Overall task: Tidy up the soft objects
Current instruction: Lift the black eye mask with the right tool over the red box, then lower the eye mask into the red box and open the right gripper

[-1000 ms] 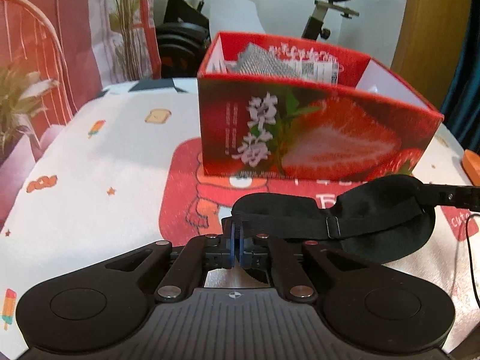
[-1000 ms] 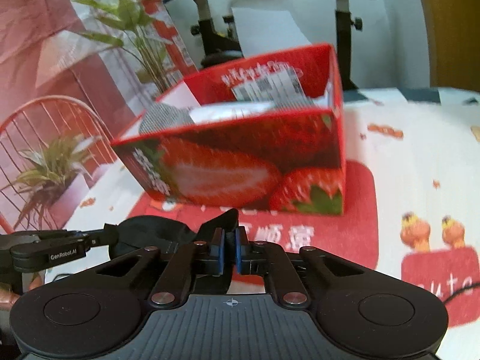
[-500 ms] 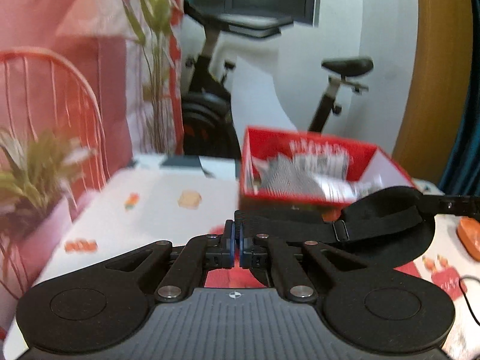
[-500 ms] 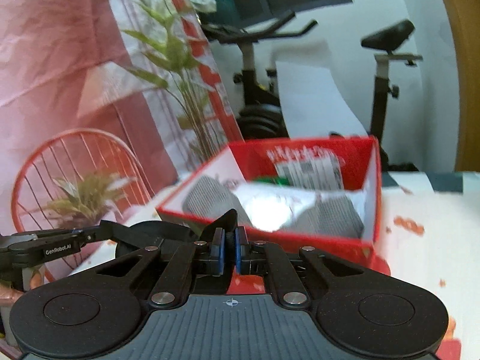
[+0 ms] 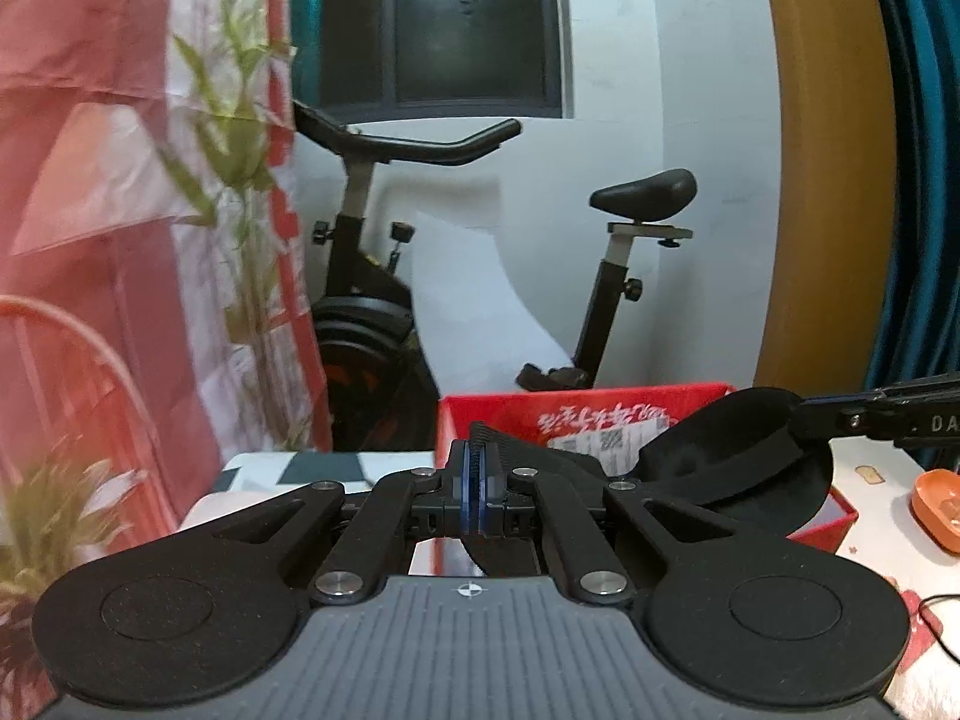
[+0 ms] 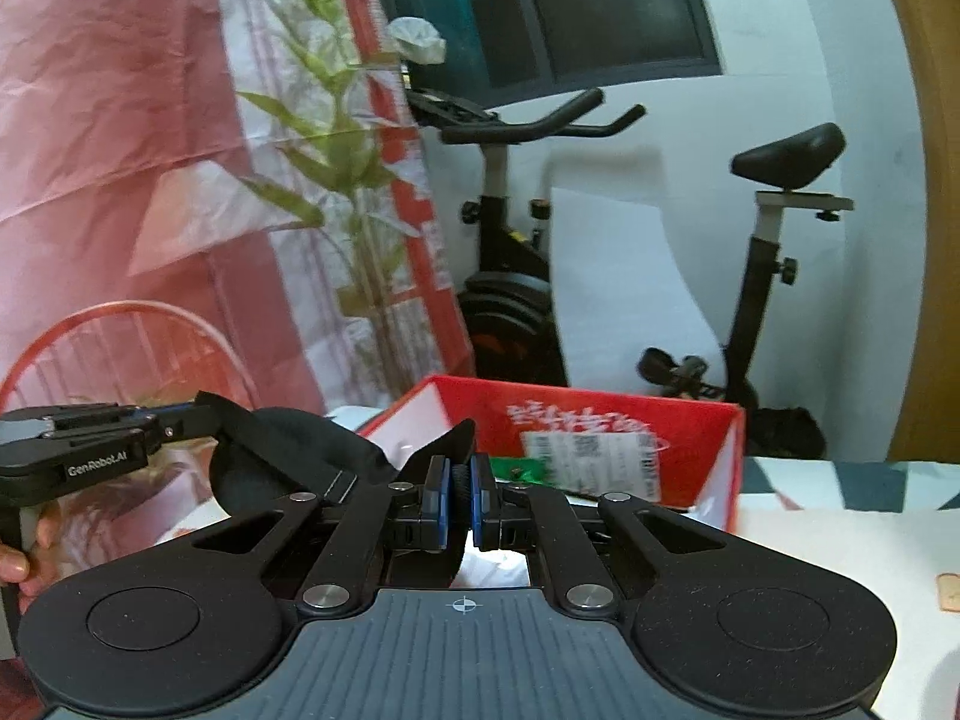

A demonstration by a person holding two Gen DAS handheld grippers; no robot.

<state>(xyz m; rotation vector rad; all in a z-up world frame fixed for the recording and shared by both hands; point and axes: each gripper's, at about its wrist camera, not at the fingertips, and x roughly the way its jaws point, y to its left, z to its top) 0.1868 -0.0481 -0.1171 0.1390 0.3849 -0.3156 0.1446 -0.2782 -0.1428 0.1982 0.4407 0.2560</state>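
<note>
While both claws pinch it, soft black eye mask (image 5: pixel 744 468) sags.

Even indoor light, a ceiling lamp glaring in the dark glass window (image 5: pixel 441 30); motion blur softens fisheye-bent left edges.

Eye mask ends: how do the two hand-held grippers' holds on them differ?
The left hand-held gripper pinches flat fabric with pads nearly touching; the right hand-held gripper clamps a thicker bunched fold, leaving a gap. Seen from each camera, the eye mask trails rightward from the left one and leftward from the right one. Both are shut on it above the red box.
</note>
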